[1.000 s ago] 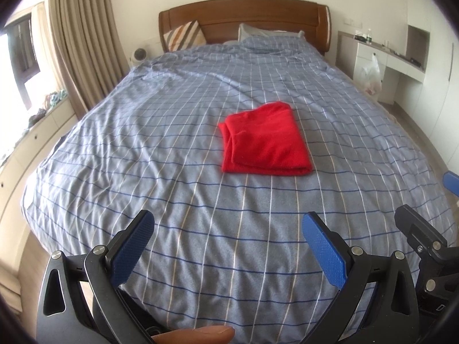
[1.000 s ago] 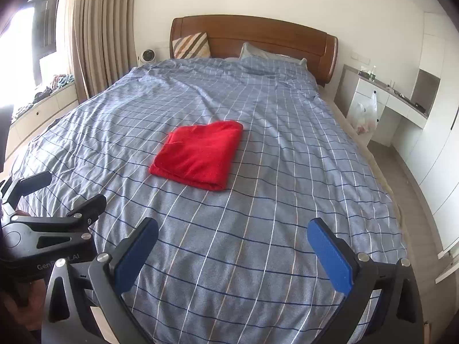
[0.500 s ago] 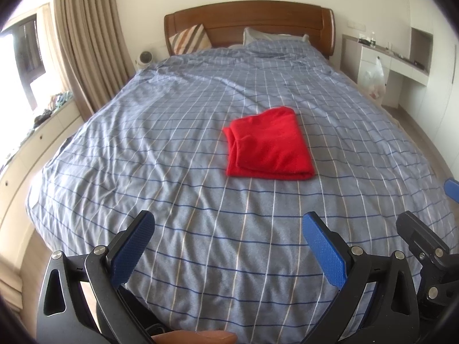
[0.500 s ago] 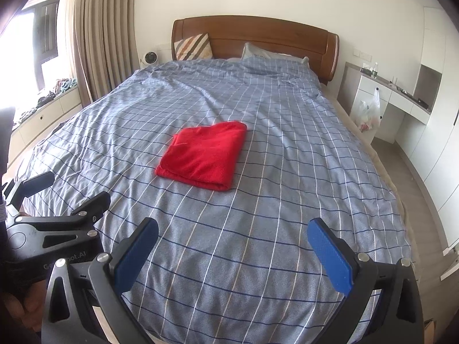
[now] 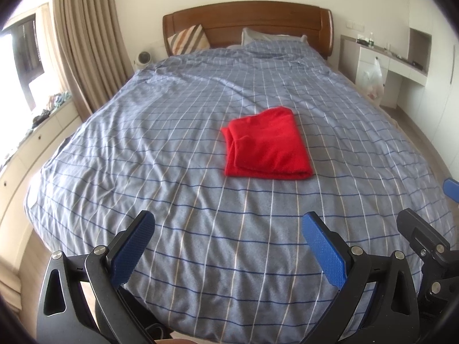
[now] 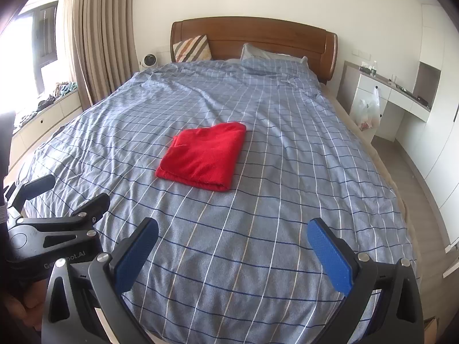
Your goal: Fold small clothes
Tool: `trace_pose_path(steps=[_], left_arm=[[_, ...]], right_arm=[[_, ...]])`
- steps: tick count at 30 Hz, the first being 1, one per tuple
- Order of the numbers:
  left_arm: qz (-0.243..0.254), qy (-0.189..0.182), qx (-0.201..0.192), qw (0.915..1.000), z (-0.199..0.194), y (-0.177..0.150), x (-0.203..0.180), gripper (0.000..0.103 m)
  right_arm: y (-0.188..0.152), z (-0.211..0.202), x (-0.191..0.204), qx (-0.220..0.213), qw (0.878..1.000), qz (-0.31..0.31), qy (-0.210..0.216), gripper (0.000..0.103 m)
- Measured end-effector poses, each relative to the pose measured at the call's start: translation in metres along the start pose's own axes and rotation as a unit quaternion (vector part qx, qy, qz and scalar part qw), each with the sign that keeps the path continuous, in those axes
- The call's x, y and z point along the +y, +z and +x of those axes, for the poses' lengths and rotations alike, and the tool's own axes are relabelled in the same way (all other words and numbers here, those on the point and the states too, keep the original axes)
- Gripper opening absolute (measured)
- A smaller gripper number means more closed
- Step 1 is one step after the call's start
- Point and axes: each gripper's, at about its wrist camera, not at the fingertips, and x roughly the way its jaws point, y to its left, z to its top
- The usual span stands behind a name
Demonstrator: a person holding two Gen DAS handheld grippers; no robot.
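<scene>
Risk lies mostly in disturbing the red garment [image 5: 266, 143], which sits folded mid-bed [image 5: 172, 200], well apart from the left gripper [image 5: 226, 246] and right gripper [image 6: 232, 252], both jaws wide and empty: a careless regrasp could pull its loose left-side layers open.

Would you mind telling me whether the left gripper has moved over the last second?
Yes. The left gripper has pulled back from the headboard: the red cloth and headboard look smaller and farther away.
</scene>
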Motion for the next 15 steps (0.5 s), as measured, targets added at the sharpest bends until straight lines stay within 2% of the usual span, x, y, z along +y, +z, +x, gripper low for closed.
trace_pose_path(steps=[8,15], left_arm=[[0.003,-0.007,-0.013,0.9999,-0.006,-0.003,-0.002,0.103],[0.012,0.007,-0.02,0.9997,-0.011,-0.005,-0.004,0.103]], right_arm=[[0.0,0.002,0.003,0.005,1.0,0.006,0.008,0.102],[-0.002,-0.001,0.005,0.002,1.0,0.008,0.016,0.102]])
